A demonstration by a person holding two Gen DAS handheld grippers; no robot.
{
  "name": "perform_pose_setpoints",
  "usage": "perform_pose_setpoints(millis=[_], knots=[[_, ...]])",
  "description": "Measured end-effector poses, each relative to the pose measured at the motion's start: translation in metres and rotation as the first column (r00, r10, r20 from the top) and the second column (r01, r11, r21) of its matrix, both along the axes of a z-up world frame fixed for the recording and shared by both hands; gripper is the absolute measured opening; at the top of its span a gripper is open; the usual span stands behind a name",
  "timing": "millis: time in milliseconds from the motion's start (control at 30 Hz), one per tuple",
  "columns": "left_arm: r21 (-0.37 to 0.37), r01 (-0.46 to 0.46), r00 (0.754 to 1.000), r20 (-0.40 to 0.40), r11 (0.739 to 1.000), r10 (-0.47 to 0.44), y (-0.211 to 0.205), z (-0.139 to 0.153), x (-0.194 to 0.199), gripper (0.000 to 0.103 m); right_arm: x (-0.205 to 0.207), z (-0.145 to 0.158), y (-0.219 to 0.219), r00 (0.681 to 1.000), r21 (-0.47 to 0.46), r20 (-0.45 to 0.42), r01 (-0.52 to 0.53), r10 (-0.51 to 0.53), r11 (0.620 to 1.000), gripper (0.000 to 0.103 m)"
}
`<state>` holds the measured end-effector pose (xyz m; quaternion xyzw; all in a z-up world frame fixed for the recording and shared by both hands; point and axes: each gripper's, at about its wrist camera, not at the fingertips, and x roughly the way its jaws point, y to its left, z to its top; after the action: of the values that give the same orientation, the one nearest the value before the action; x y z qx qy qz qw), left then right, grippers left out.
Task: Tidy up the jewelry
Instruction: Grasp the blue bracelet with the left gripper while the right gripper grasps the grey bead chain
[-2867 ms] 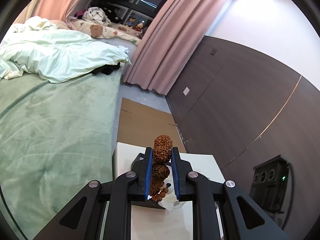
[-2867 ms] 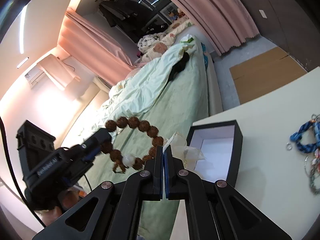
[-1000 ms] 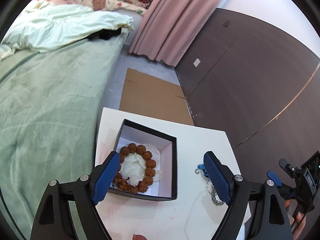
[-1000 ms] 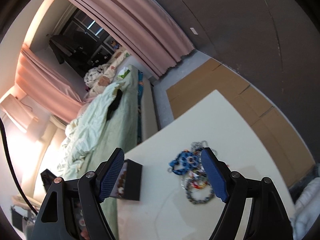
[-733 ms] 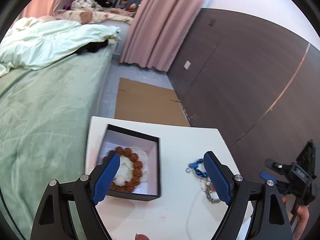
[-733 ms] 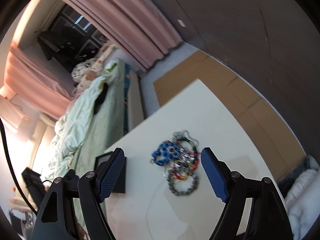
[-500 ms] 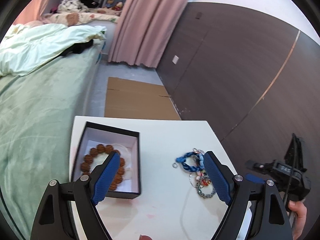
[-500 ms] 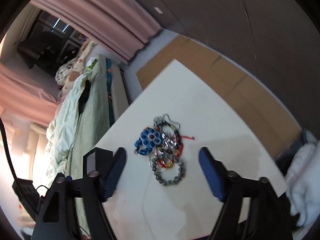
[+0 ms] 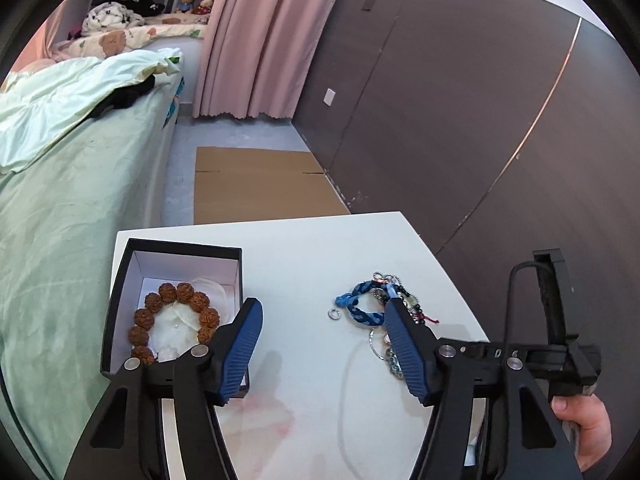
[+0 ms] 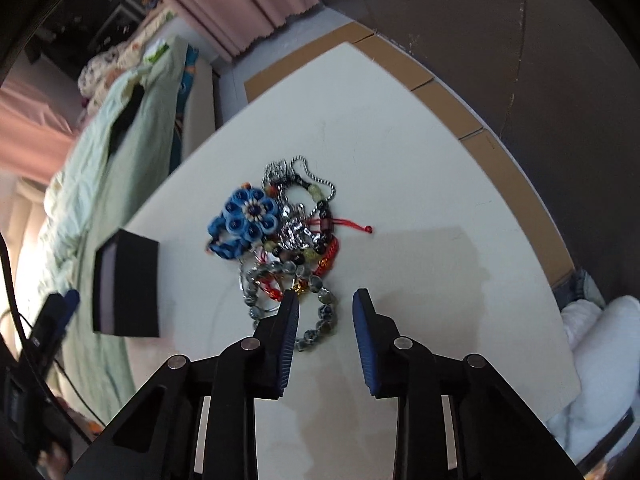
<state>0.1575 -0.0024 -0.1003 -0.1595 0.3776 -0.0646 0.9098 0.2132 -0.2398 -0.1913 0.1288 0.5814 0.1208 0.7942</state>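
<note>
A: My right gripper (image 10: 325,320) is closing its still-spread fingers over the grey bracelet (image 10: 320,312), pinching nothing yet. It is lying tangled in the pile (image 10: 288,232), which may be dragged along.

B: The left gripper (image 9: 320,348), closing, empty, is hovering over a white bench (image 9: 320,248) beside the box (image 9: 120,280); bed (image 9: 60,220), curtains (image 9: 260,40).

Both fisheye views are evenly and brightly lit, with straight edges bowed and dark vignetting at the corners. Soft shadows fall on the white table (image 10: 420,208). Left of it, the right wrist view's bed (image 10: 100,184) is motion-blurred.
</note>
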Motion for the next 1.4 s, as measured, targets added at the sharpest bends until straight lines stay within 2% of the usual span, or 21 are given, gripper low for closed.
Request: perform_pose_setpoints(millis=[167,267,300,433,600,700,900,1100,1167,1400], knots=[[-0.005,0.000,1.000,-0.009,1.000,0.000,0.002,-0.003,0.005,0.061,0.002,-0.007,0.024,0.993,-0.148,0.007,-0.112,0.115,0.983,0.029],[-0.008,0.005,1.000,-0.010,1.000,-0.006,0.001,-0.003,0.008,0.061,0.000,-0.006,0.031,0.988,-0.238,0.023,-0.141,0.151,0.961,0.014],[-0.011,0.008,1.000,-0.011,1.000,-0.008,0.001,-0.004,0.009,0.061,0.000,-0.006,0.031,0.988,-0.246,0.028,-0.142,0.154,0.959,0.013],[-0.025,0.017,1.000,-0.023,1.000,-0.018,-0.002,-0.007,0.015,0.061,0.000,0.004,0.021,0.987,-0.178,0.043,-0.145,0.155,0.973,0.010],[-0.054,0.038,0.999,-0.027,0.998,-0.039,-0.008,-0.011,0.023,0.061,-0.005,0.031,-0.001,0.986,-0.027,0.100,-0.130,0.132,0.991,0.010],[-0.057,0.049,0.998,-0.034,0.997,-0.051,-0.014,-0.014,0.030,0.055,-0.007,0.048,-0.012,0.983,0.032,0.143,-0.122,0.116,0.992,0.010],[-0.077,0.091,0.994,-0.053,0.993,-0.096,-0.032,-0.026,0.044,0.052,-0.010,0.066,-0.031,0.982,0.144,0.177,-0.095,0.069,0.985,0.010],[-0.097,0.152,0.986,-0.055,0.984,-0.158,-0.056,-0.041,0.062,0.049,0.000,0.078,-0.033,0.979,0.206,0.204,-0.024,-0.019,0.978,0.010],[-0.105,0.171,0.982,-0.067,0.980,-0.178,-0.064,-0.049,0.069,0.046,0.004,0.078,-0.037,0.978,0.223,0.203,0.003,-0.050,0.975,0.010],[-0.093,0.211,0.972,-0.084,0.973,-0.219,-0.086,-0.063,0.080,0.045,0.015,0.075,-0.050,0.974,0.259,0.185,0.077,-0.128,0.963,0.010]])
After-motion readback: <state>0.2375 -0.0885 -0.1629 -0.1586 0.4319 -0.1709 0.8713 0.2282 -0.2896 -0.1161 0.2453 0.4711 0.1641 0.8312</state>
